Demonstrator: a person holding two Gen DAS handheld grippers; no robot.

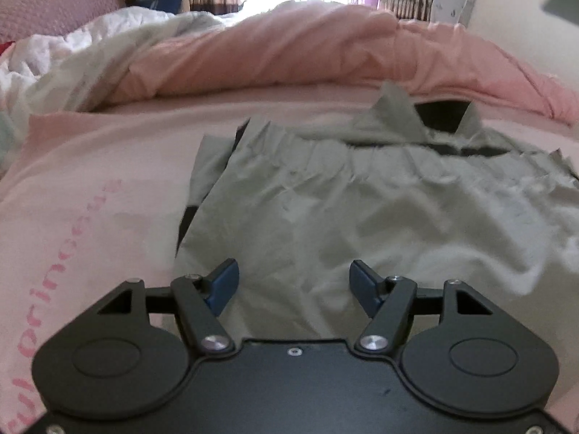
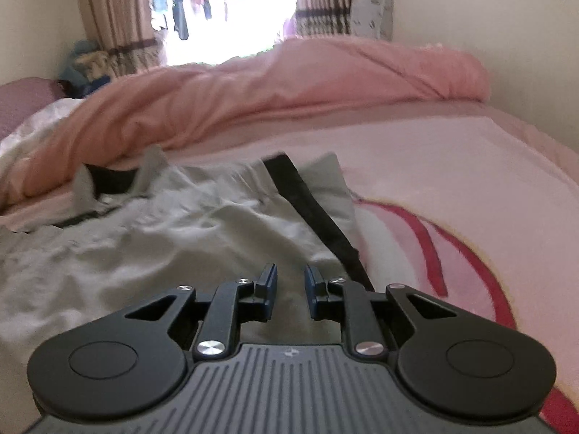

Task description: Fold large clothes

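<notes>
Shirt [image 1: 325, 209], grey-green with black trim, lies rumpled on pink blanket [image 1: 90, 188].

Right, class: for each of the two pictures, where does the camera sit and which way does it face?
Left wrist: sits on the left gripper, low over the grey shirt, facing the pink duvet and window; open fingers show.
Right wrist: sits on the right gripper, over the shirt's right part beside its black stripe; fingers slightly apart.
Shared: shirt, collar, duvet, curtains.
</notes>
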